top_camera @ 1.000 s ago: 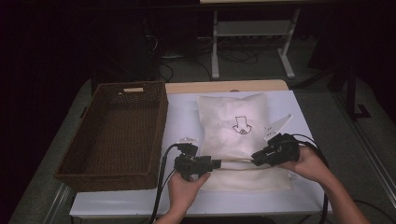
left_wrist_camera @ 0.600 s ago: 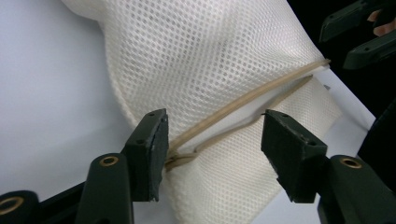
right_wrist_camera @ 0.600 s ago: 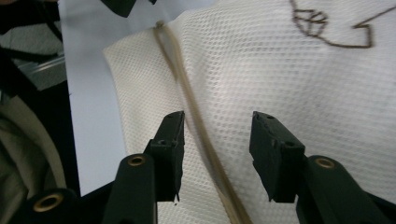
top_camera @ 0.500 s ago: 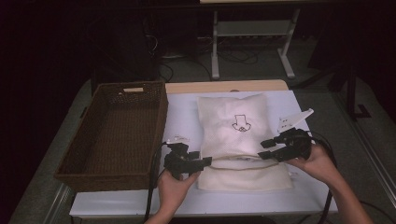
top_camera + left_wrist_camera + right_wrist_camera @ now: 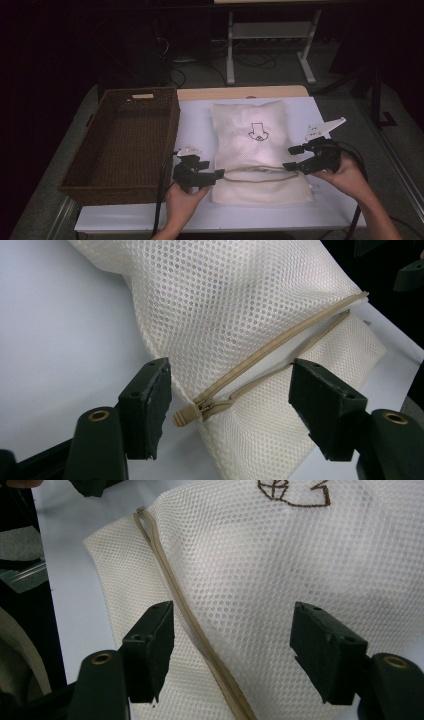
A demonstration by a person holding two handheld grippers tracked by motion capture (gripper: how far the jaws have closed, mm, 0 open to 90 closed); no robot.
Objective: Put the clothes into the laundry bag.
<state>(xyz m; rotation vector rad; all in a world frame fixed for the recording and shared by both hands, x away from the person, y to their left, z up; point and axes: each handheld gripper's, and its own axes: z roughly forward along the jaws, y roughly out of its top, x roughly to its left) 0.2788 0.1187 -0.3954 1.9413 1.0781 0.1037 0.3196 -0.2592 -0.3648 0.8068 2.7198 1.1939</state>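
Claws (image 5: 216,175) (image 5: 290,157) have parted, flanking mesh bag (image 5: 252,145).

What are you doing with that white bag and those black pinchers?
A person holds a gripper in each hand over a white mesh bag lying on the table. The left gripper is open around the zipper pull; the right gripper is open over the other end of the zipper. Neither grips anything. A basket sits beside the bag.

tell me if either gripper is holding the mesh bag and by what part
Nothing is held. Both grippers, left and right, have open jaws over the mesh bag, near its zipper.
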